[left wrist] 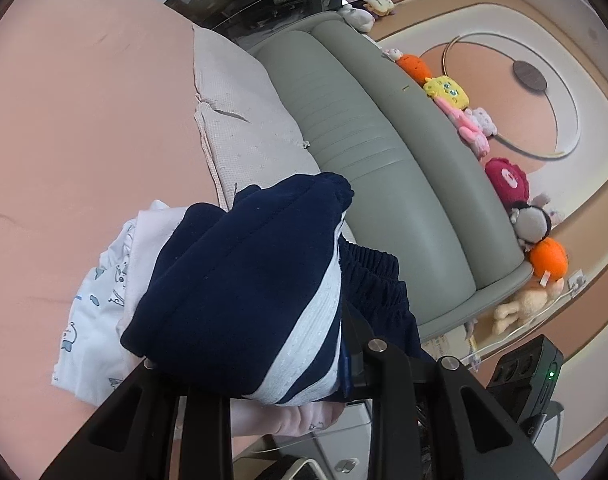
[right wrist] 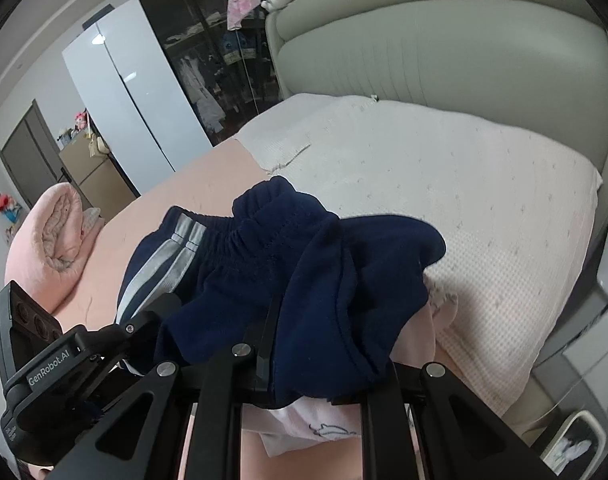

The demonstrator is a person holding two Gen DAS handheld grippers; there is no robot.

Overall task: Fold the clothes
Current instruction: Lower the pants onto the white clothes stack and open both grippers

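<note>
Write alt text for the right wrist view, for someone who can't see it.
Navy track pants with grey-white side stripes are bunched over the right claw, hiding its fingertips, with a pale printed garment beneath them. They sit above a pink bed sheet near a white pillow and grey-green headboard. The left claw enters from the lower left, tips under the fabric.

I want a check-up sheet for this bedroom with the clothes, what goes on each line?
Surface: pink bed sheet, with a white pillow at the headboard end.
Job's things: navy pants bunched over a white printed garment.
Clutter: rolled pink blanket on the bed.
Grippers: left tool and right tool both buried in the navy cloth; grip cannot be told.
Cables: a white cord by the wall behind the headboard.
Surroundings: grey headboard, plush toys along its top, dark glass wardrobe.
</note>
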